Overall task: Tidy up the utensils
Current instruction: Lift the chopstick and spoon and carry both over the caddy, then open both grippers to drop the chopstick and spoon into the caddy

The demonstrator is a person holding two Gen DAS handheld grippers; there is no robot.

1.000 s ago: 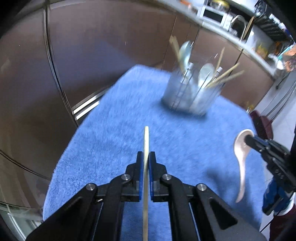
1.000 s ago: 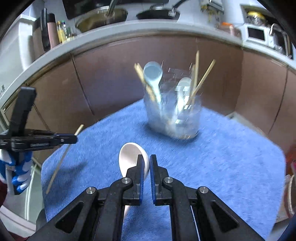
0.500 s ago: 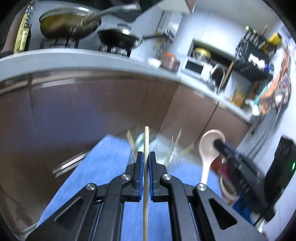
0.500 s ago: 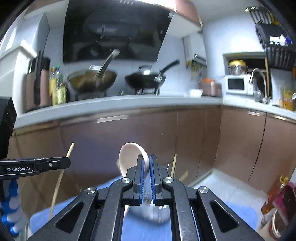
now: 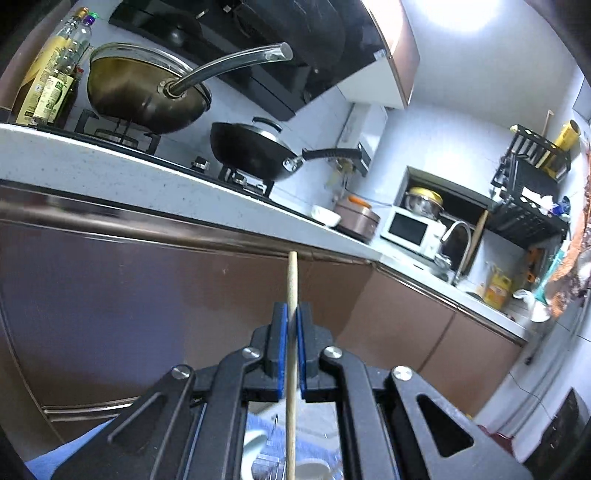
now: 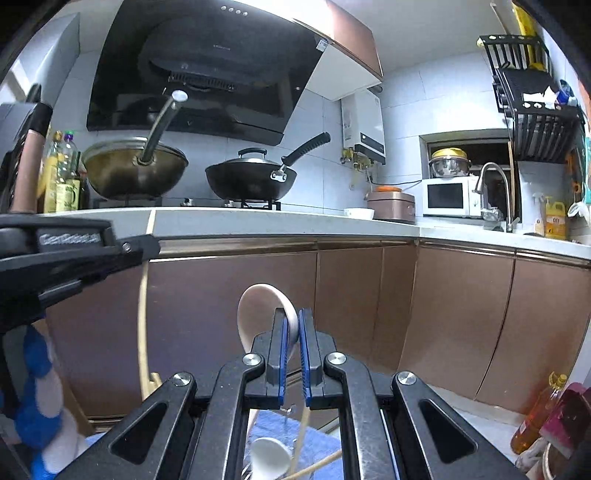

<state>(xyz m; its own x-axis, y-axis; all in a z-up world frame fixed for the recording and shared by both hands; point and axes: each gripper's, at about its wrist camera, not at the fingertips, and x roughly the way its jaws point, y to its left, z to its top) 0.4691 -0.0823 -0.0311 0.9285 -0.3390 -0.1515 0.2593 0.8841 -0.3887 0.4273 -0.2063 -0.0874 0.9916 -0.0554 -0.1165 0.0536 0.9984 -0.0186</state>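
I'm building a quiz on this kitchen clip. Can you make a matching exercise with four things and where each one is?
Things:
1. chopstick
2. pale spoon
3. black wok
4. microwave

Places:
A. on the stove burner
B. clamped in the right gripper
C. on the counter beside the tap
D. clamped in the left gripper

Pairs: 1-D, 2-B, 3-A, 4-C

Bright ceiling light [image 5: 476,14] flares white overhead, walls glow bluish, cabinets [image 6: 369,302] sit dim; fisheye bends the edges, corners go black, near foreground blurs.
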